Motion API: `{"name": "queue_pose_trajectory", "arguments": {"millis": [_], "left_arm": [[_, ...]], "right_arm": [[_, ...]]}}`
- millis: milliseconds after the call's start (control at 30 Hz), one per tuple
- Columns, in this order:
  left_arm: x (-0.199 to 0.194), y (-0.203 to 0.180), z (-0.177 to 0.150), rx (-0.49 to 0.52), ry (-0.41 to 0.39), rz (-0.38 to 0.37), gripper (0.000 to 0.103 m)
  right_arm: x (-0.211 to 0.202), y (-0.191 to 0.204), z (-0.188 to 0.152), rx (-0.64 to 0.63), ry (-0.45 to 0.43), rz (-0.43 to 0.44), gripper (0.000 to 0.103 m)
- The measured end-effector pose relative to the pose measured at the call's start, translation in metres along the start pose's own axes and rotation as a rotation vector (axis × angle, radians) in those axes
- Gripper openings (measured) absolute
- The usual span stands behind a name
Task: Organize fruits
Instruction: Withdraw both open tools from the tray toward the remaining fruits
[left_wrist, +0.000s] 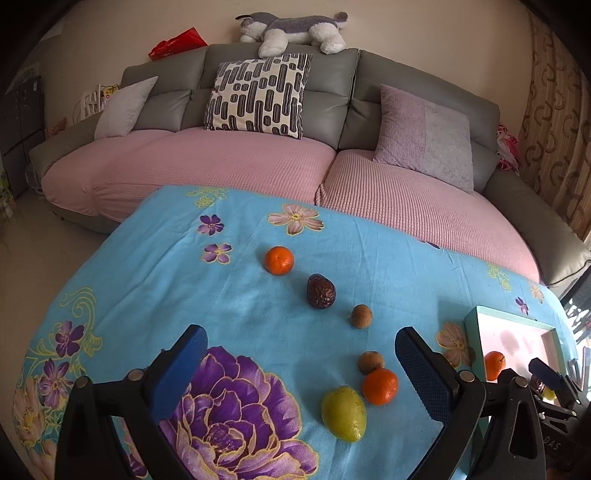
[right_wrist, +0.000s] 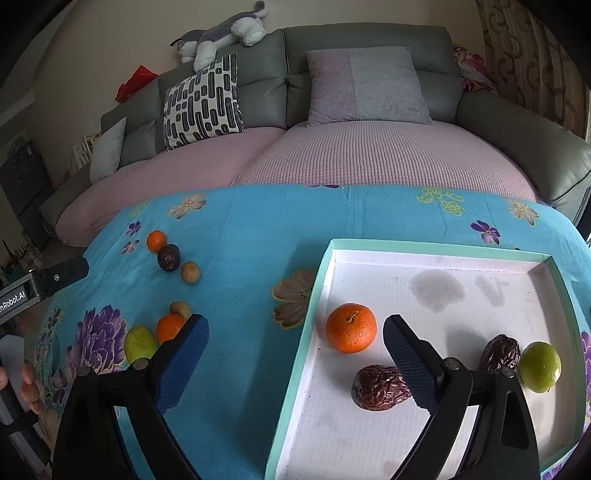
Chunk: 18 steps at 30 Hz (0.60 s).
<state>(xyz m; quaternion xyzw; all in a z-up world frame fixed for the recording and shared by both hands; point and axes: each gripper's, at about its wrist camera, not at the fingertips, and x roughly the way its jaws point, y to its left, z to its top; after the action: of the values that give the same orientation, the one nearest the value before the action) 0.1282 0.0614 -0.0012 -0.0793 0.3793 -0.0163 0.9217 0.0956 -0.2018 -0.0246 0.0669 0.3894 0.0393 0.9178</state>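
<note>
1. Six fruits lie loose on the blue flowered tablecloth (left_wrist: 155, 266): two oranges, one dark wrinkled fruit, two small brown fruits and one green-yellow fruit.
2. In the left wrist view they run from the far orange (left_wrist: 279, 260) at 12 o'clock through the dark wrinkled fruit (left_wrist: 321, 291) and a small brown fruit (left_wrist: 361, 316) toward 5 o'clock, ending at the second brown fruit (left_wrist: 370, 361), the near orange (left_wrist: 380, 386) and the green-yellow fruit (left_wrist: 344, 413), which sit close together.
3. The tray (right_wrist: 317, 295) holds four: one tray orange (right_wrist: 351, 328), two dark dates (right_wrist: 380, 387) (right_wrist: 499, 352) and one lime (right_wrist: 540, 366).
4. The left gripper (left_wrist: 301, 373) is spread wide and empty.
5. The right gripper (right_wrist: 295, 356) is spread wide and empty, straddling the tray's left wall.
</note>
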Motion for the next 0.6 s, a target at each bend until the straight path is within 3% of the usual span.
{"name": "queue_pose_trajectory", "arguments": {"millis": [300, 600], "left_arm": [[0.008, 0.011, -0.004, -0.036, 0.056, -0.009, 0.103], [0.037, 0.033, -0.016, -0.128, 0.154, -0.001, 0.102]], "right_arm": [[0.011, 0.038, -0.002, -0.082, 0.009, 0.06, 0.094], [0.043, 0.071, -0.012, -0.129, 0.091, 0.108, 0.084]]}}
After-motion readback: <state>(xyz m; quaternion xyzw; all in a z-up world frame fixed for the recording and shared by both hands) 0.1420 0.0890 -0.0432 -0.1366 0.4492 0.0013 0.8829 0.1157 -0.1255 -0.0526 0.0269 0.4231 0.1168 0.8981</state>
